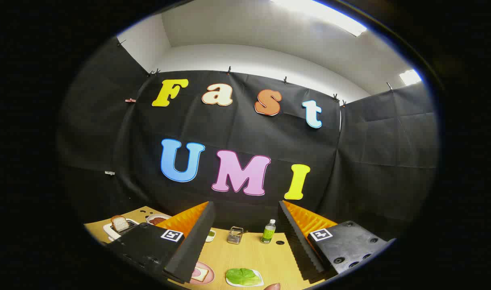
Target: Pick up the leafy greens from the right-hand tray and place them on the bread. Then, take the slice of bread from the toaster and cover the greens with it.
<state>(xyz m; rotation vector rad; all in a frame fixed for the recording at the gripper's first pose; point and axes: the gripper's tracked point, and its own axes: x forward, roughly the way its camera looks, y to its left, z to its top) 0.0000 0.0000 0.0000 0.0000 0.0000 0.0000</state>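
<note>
Gripper (245,237): held high above the work surface, camera axis pitched well upward rather than down at it. Jaws stand wide apart. Left finger (191,241) and right finger (300,241) run forward from the body and converge slightly toward their far ends. Inner faces of both fingers are ribbed. Nothing lies between the fingers; neither finger is in contact with anything. Each finger mount carries a square printed marker. A fingertip (273,286) of the person shows below the gripper, between the two fingers.

Bright glare from ceiling light panels (322,14), dim black cloth walls, strong fisheye bending, sharp focus.
</note>
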